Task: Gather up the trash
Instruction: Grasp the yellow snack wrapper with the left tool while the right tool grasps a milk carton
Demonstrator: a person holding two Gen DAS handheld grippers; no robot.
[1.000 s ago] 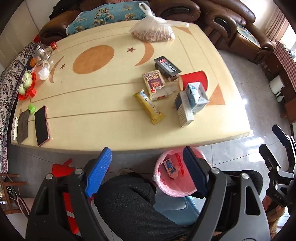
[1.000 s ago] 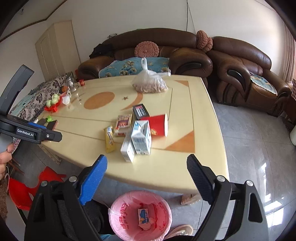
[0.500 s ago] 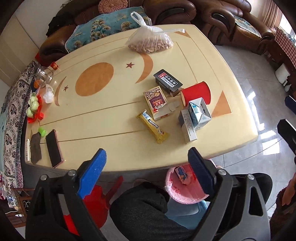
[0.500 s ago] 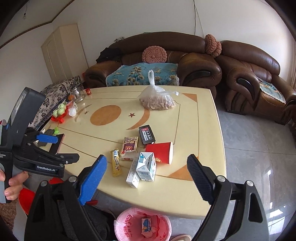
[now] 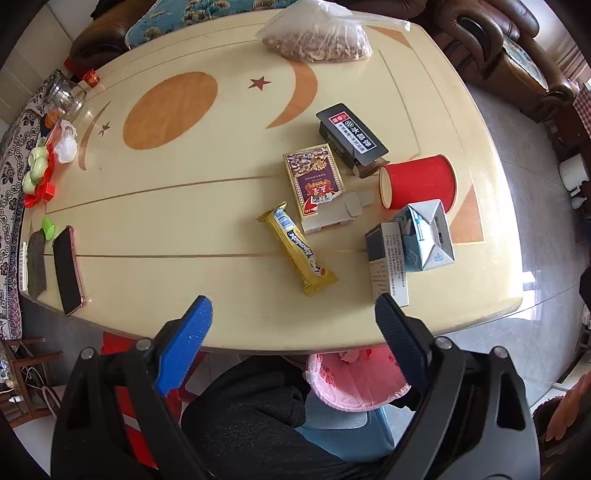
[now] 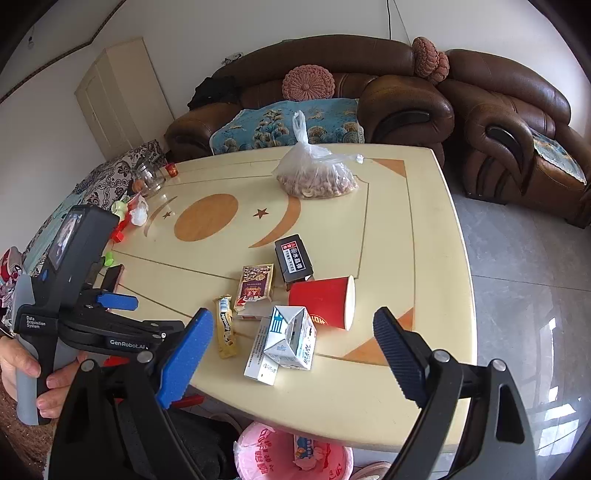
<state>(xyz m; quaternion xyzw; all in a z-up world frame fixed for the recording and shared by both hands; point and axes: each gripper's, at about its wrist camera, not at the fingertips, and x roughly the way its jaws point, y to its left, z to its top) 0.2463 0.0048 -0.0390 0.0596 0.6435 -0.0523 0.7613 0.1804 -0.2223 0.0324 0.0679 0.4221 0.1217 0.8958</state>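
Brown leather sofas ring a cream table inlaid with an orange disc, crescents and stars. Compared with a second ago, the left wrist view sits lower and closer over the tabletop, the litter now filling the centre of the frame, and the pink-lined bin has slipped mostly under the table edge at the bottom. The left gripper has just been opening its jaws, with nothing between them; the right gripper also stands wide and empty. Six pieces of trash lie clustered at centre right: one yellow snack wrapper, one maroon carton, one black box, one red paper cup on its side, one folded milk carton and one white pack, apparently touching it. The wrapper lies just above the left gripper's fingertips, the white pack beside the right-hand finger. One bag of nuts sits at the top.
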